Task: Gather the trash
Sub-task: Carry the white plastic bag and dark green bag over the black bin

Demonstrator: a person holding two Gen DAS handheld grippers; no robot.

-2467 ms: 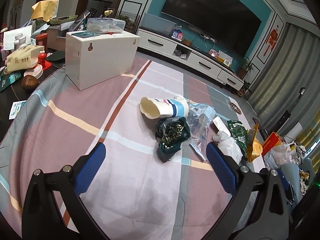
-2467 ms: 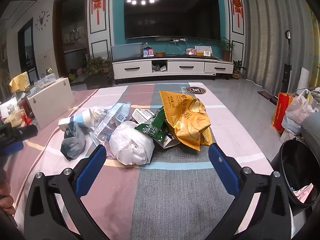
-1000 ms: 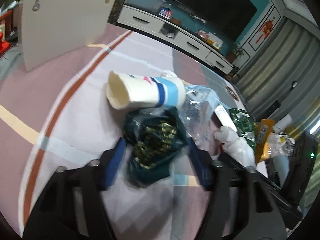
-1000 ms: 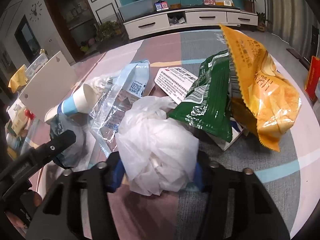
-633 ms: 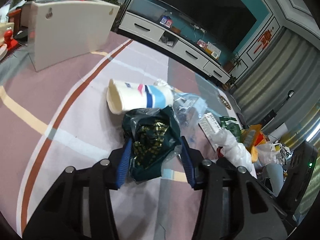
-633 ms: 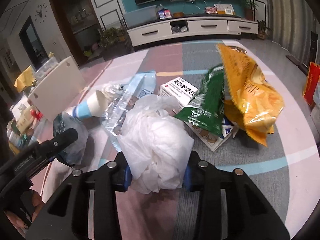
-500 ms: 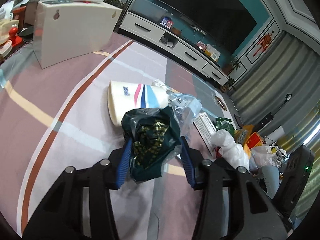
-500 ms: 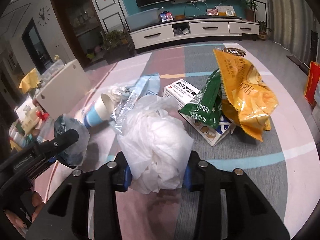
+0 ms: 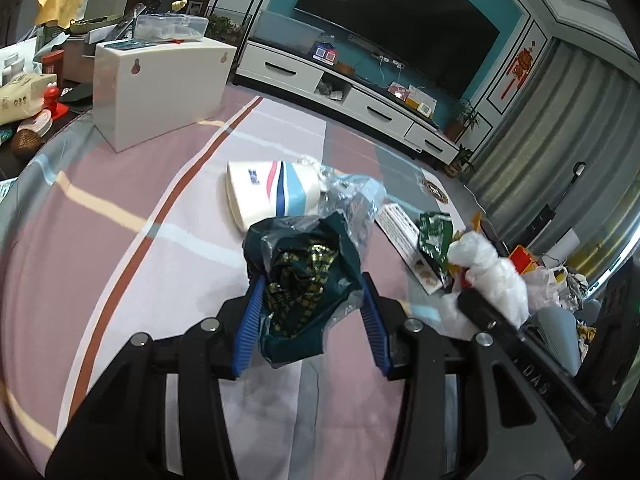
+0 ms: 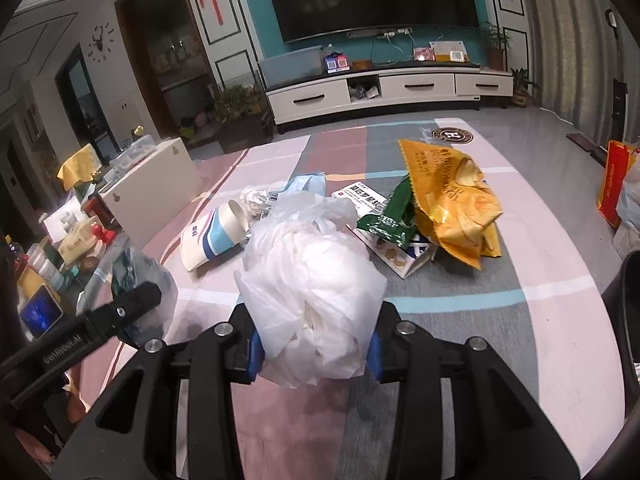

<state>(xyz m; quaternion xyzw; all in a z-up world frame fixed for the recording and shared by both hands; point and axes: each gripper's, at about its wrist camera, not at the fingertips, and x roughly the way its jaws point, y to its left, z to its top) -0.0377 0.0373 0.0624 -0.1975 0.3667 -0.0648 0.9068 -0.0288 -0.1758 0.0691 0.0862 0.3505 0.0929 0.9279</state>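
My left gripper [image 9: 310, 300] is shut on a crumpled dark green bag [image 9: 304, 280] with gold print, lifted off the striped tablecloth [image 9: 120, 264]. My right gripper [image 10: 314, 344] is shut on a bunched white plastic bag [image 10: 312, 292], also raised. On the cloth lie a paper cup [image 9: 272, 196] on its side, a clear wrapper [image 9: 356, 196], a white carton [image 10: 368, 200], a green snack packet [image 10: 394, 216] and a yellow chip bag [image 10: 452, 196]. The left gripper with its green bag [image 10: 132, 272] shows at the left of the right wrist view.
A white box [image 9: 160, 84] stands at the table's far left, with clutter [image 9: 28, 92] beyond it. A black bin rim [image 10: 624, 300] sits off the table's right edge. A TV cabinet [image 10: 384, 88] lines the far wall.
Both grippers closed on their bags, the left on the green one and the right on the white one, then lifted them and drew back from the trash pile. The paper cup rolled slightly.
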